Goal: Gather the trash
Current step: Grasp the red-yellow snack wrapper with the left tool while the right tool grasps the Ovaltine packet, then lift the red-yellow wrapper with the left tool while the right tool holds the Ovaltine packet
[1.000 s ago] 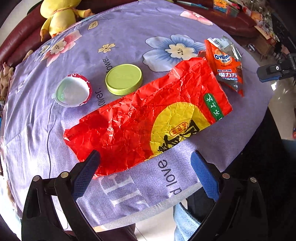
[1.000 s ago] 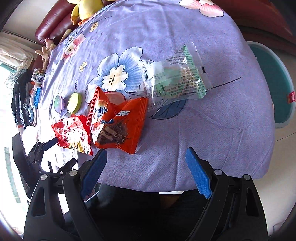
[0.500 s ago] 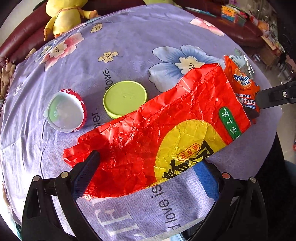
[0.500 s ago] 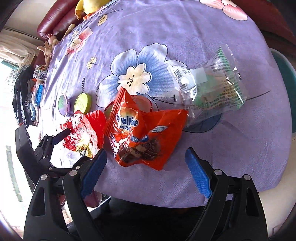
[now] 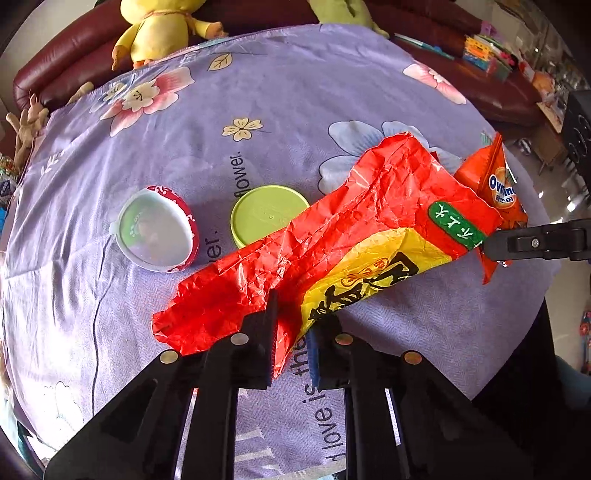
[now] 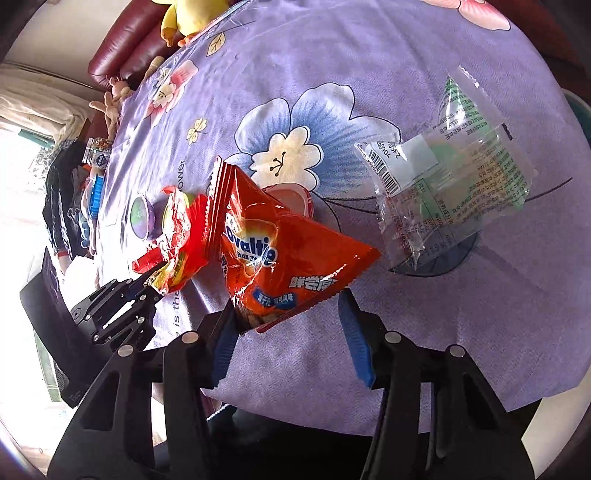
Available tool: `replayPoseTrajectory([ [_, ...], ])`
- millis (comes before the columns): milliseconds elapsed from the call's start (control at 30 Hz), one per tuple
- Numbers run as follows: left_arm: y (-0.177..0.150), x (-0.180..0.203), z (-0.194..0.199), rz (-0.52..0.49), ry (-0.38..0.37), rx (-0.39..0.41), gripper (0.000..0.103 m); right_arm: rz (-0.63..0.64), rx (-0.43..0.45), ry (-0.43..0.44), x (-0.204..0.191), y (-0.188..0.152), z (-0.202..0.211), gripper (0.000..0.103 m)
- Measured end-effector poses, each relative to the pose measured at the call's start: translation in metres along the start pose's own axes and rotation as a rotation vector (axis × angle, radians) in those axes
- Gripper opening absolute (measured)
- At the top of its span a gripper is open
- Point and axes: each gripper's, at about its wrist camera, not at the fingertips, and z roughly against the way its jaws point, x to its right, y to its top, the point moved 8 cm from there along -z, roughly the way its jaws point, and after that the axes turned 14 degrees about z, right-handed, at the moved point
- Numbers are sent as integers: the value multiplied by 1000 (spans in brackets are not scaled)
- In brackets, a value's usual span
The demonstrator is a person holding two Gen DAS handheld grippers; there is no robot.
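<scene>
Crinkled red-and-yellow foil wrapper [image 5: 354,243], long and flat, lies across the near part of the purple flowered tablecloth [image 5: 258,110] with its long axis running from the left gripper [image 5: 291,332] up and away to the right, toward the table's right edge. The left gripper's jaws have just been closing and now pinch the wrapper's near edge between the blue pads, so it has a firm hold on that end; the far end still appears to rest on the cloth.

Just past that far end stands the orange Ovaltine snack pouch [image 6: 288,258], puffed and tilted upward. The right gripper [image 6: 288,317] comes at it from the near edge of the table, and its jaws have just been closing around the pouch's lower corner: the left pad presses the pouch, while the right pad looks a little clear of it, so I cannot tell whether the grip is complete. The two wrappers touch or overlap where their ends meet.

Each hand is therefore nearest its own piece, and lifting looks like the coming step; the red wrapper will likely trail and sag along its length.

Further out lie a clear crumpled plastic bag [image 6: 450,177] to the right, a round green lid [image 5: 266,214] and a white-and-red cup lid [image 5: 157,229] beside it, and a yellow plush toy [image 5: 159,26] on the dark red sofa [image 5: 55,74].
</scene>
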Motion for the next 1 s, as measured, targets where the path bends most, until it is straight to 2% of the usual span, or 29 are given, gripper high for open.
replayPoseTrajectory([
  [33,1,-1,4,15,-1,6,9,5,9,2,-1,1,3,45],
  [200,10,-7,26,93,-36,26,9,36,58,9,-8,3,23,44],
  [333,17,-5,39,145,-101,15,9,29,93,38,-9,5,36,43],
  [667,35,40,50,93,-130,46,9,16,206,39,7,13,83,43],
  [733,37,47,44,66,-104,48,9,-2,212,32,17,12,87,43],
  [833,32,47,25,51,-66,8,10,-23,208,31,28,8,87,43],
  [900,27,41,13,54,-28,-15,18,-28,199,29,33,4,85,44],
  [967,23,32,4,63,5,-31,55,-33,189,28,36,2,81,44],
  [1000,23,27,2,65,27,-21,62,-35,186,27,37,1,80,44],
])
